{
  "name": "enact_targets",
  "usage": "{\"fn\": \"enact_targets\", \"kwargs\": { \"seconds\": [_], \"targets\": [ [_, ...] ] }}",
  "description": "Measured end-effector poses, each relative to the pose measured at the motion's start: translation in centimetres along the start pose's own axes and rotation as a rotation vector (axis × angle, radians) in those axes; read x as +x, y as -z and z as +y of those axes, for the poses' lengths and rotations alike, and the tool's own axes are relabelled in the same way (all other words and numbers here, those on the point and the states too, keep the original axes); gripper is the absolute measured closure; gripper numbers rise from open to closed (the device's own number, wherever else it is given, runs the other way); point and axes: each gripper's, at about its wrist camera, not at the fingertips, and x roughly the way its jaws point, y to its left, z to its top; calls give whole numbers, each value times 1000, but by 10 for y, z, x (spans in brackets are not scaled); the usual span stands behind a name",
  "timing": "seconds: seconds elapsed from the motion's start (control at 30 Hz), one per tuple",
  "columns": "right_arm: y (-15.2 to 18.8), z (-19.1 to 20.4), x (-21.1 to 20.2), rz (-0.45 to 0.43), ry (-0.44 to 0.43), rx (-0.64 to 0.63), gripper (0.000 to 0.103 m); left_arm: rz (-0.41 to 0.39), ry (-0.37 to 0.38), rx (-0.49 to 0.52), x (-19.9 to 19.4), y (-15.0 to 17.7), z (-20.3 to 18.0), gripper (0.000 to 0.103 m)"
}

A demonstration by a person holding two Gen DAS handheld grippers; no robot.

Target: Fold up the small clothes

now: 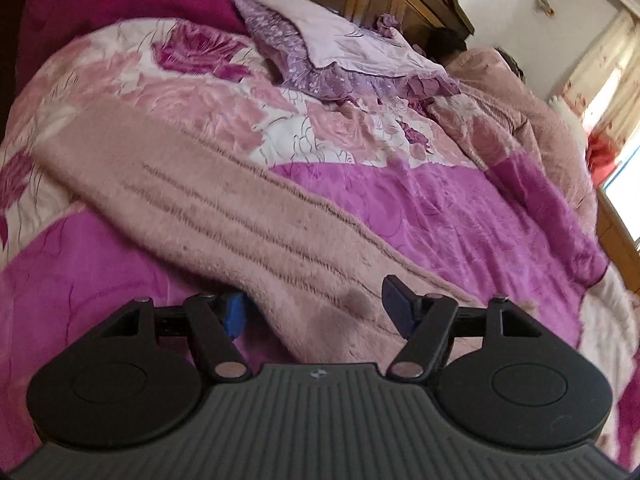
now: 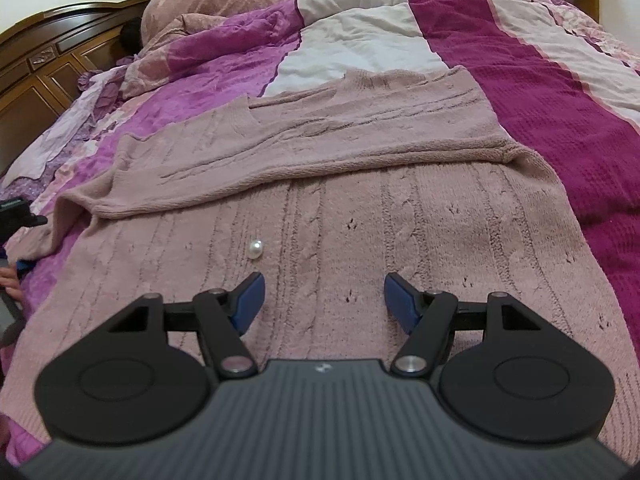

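A dusty-pink cable-knit sweater [image 2: 360, 216] lies flat on the bed, one sleeve [image 2: 304, 148] folded across its body. A white pearl button [image 2: 256, 249] sits on the knit. My right gripper [image 2: 324, 300] is open and empty, just above the sweater's lower body. In the left wrist view the sweater's other sleeve [image 1: 224, 208] stretches across the quilt. My left gripper [image 1: 316, 308] is open, its jaws standing either side of the sleeve's end, with the left pad partly hidden behind the fabric.
The bed carries a pink and magenta floral quilt [image 1: 420, 200], a lilac ruffled pillow [image 1: 340, 52] and a bunched pink blanket [image 1: 516, 100]. A wooden headboard [image 2: 52, 64] stands behind. The left gripper's edge shows at the right wrist view's left [image 2: 16, 212].
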Motion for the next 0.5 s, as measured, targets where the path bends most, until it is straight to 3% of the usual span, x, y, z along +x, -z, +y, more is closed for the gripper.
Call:
{"fn": "enact_targets", "kwargs": {
  "seconds": [0.03, 0.1, 0.17, 0.23, 0.3, 0.5],
  "targets": [
    [0, 0, 0, 1, 4, -2, 35, -6, -9, 20, 2, 0, -2, 31],
    [1, 1, -1, 2, 11, -3, 35, -8, -35, 51, 4, -2, -4, 46],
    [2, 2, -1, 3, 14, -2, 35, -5, -50, 98, 5, -5, -6, 75],
    [2, 2, -2, 1, 16, -3, 35, -13, -24, 129, 1, -9, -5, 87],
    [2, 2, -2, -1, 18, -3, 35, -46, -19, 155, -7, -15, -4, 92],
    [1, 1, -4, -3, 14, 3, 35, -181, -34, 198, -32, -41, -3, 92]
  ]
}}
